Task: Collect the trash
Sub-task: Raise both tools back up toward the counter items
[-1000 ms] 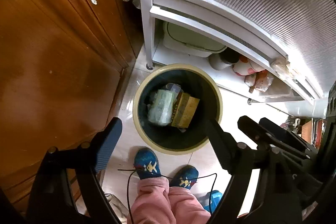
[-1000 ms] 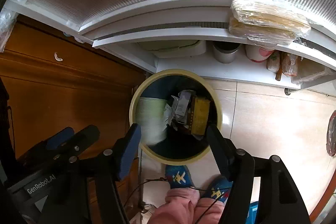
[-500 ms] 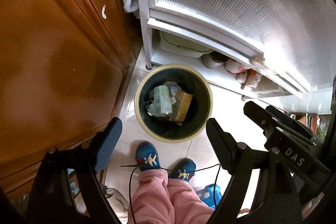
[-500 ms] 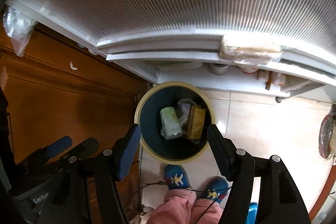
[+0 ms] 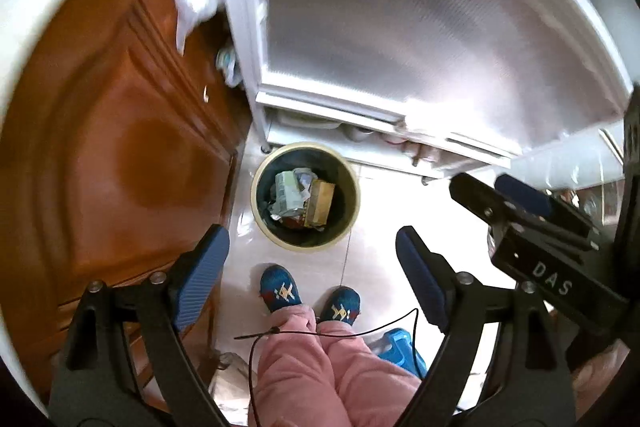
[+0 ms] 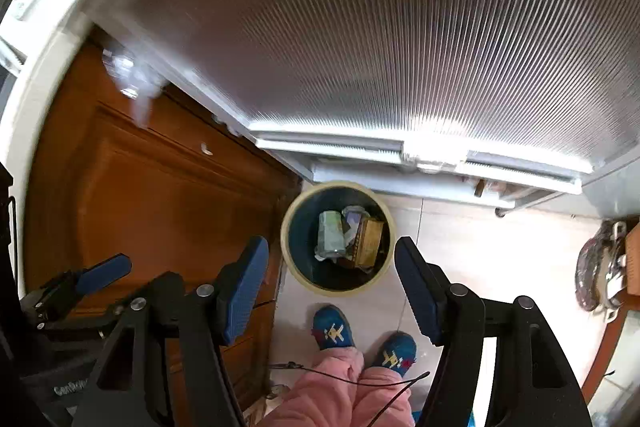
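While both grippers, left gripper (image 5: pixel 312 265) & right gripper (image 6: pixel 330 277), hang wide open w/ nothing held, trash bin (image 5: pixel 262 211) sits far below between jaws; next pickup likely needs a centred, steady descent.

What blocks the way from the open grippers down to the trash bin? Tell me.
Nothing visible does. The trash bin stands open-topped on the floor, beyond the empty left gripper and right gripper. The person's feet stand beside it, not over it.

left wrist: high, steeply downward | right wrist: same | shared: trash bin (image 5: pixel 305 195) (image 6: pixel 338 237), floor
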`<move>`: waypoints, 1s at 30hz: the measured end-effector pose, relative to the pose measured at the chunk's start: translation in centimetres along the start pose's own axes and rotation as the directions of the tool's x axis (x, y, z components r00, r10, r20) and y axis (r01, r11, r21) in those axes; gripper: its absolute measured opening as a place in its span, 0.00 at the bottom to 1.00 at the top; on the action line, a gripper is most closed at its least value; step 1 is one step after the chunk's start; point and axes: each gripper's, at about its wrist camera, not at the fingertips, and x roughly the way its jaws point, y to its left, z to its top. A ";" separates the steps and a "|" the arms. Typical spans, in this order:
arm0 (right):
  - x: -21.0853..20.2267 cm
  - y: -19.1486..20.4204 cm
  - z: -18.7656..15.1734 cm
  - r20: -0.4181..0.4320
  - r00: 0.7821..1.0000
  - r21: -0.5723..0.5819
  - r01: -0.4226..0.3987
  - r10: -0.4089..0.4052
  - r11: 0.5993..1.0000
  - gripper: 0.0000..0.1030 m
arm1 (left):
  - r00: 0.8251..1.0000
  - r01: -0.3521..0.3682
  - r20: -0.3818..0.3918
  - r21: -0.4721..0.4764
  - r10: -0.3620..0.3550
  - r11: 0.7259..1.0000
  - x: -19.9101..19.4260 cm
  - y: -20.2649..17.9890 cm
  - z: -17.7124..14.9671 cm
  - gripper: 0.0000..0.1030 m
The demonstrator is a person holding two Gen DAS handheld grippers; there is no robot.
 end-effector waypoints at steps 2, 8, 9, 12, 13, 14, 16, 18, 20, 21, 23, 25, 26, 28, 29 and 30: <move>-2.4 0.7 0.0 0.016 1.000 -0.010 -0.005 0.006 1.000 0.65 | 1.000 0.009 0.015 0.023 -0.010 1.000 -2.8 -0.6 0.0 0.81; -10.3 2.8 0.1 0.067 0.998 -0.037 -0.014 0.016 0.999 0.65 | 0.997 0.029 0.068 0.041 -0.032 0.999 -9.9 -1.3 0.7 0.81; -11.6 3.2 0.1 0.076 0.997 -0.044 -0.018 0.021 0.999 0.65 | 0.996 0.029 0.080 0.043 -0.032 0.999 -10.9 -1.3 0.8 0.81; -15.3 4.2 0.2 0.107 0.994 -0.061 -0.025 0.032 0.998 0.65 | 0.992 0.041 0.121 0.050 -0.046 0.998 -14.3 -1.3 1.4 0.81; -16.6 4.5 0.3 0.120 0.992 -0.067 -0.028 0.036 0.997 0.65 | 0.989 0.045 0.136 0.052 -0.051 0.998 -15.4 -1.2 1.5 0.81; -17.7 4.8 0.3 0.133 0.990 -0.072 -0.029 0.039 0.997 0.65 | 0.987 0.051 0.153 0.056 -0.059 0.997 -16.5 -1.2 1.7 0.81; -20.4 5.1 0.4 0.164 0.985 -0.084 -0.032 0.045 0.996 0.65 | 0.980 0.061 0.187 0.070 -0.073 0.996 -18.8 -1.2 1.9 0.82; -23.2 5.6 0.6 0.205 0.978 -0.096 -0.025 0.045 0.995 0.65 | 0.972 0.064 0.221 0.086 -0.082 0.994 -21.0 -1.2 2.4 0.83; -25.6 6.0 1.0 0.245 0.969 -0.105 -0.016 0.042 0.994 0.65 | 0.964 0.066 0.251 0.106 -0.091 0.992 -23.0 -1.3 2.9 0.83; -26.8 6.4 1.2 0.266 0.963 -0.107 -0.014 0.042 0.994 0.65 | 0.959 0.063 0.267 0.120 -0.093 0.991 -24.0 -1.4 3.2 0.83; -29.4 6.8 1.8 0.311 0.949 -0.109 -0.011 0.044 0.994 0.66 | 0.948 0.056 0.302 0.144 -0.098 0.988 -25.9 -1.7 3.9 0.83; -31.6 7.3 2.4 0.351 0.935 -0.113 -0.006 0.046 0.994 0.66 | 0.940 0.062 0.323 0.161 -0.112 0.985 -27.3 -1.9 4.4 0.83; -32.6 7.6 2.8 0.368 0.929 -0.115 -0.004 0.047 0.993 0.66 | 0.933 0.071 0.335 0.175 -0.127 0.982 -28.1 -2.0 4.9 0.83; -34.4 8.0 3.7 0.396 0.917 -0.119 -0.005 0.052 0.993 0.66 | 0.925 0.070 0.356 0.186 -0.133 0.980 -29.0 -2.0 5.7 0.83; -35.2 8.2 4.1 0.410 0.911 -0.120 -0.003 0.052 0.993 0.66 | 0.920 0.064 0.367 0.196 -0.134 0.978 -29.6 -2.0 6.2 0.83; -35.9 8.5 4.5 0.421 0.906 -0.122 0.002 0.050 0.993 0.66 | 0.918 0.061 0.374 0.203 -0.135 0.977 -29.9 -2.1 6.6 0.83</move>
